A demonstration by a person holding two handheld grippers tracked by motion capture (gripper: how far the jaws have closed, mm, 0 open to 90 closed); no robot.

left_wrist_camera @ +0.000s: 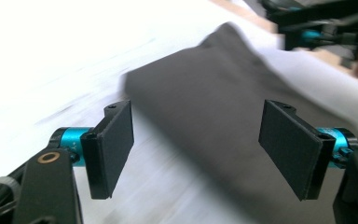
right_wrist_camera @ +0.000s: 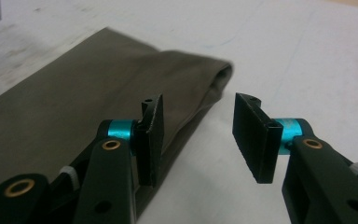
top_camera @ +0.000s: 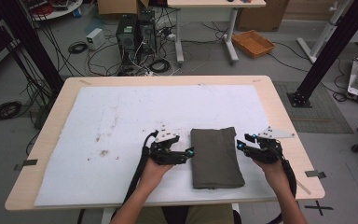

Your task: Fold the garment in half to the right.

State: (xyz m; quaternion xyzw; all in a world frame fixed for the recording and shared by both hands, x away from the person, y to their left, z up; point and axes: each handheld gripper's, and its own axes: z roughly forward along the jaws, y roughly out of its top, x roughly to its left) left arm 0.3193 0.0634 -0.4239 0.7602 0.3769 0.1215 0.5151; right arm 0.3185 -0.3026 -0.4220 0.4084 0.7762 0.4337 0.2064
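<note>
Both jaws stand spread, the left gripper (top_camera: 189, 152) and right gripper (top_camera: 240, 145) flanking the folded olive cloth (top_camera: 215, 157); withdraw level, without snagging its edges.

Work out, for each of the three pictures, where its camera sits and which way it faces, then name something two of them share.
High view: above the person's side, looking forward and down on the table; both forearms, left gripper and right gripper flank the folded cloth.
Left gripper view: rides the left gripper, looking between open jaws at the cloth.
Right gripper view: rides the right gripper, jaws open beside the cloth.
Shared: all three show the cloth on the white mat.
</note>
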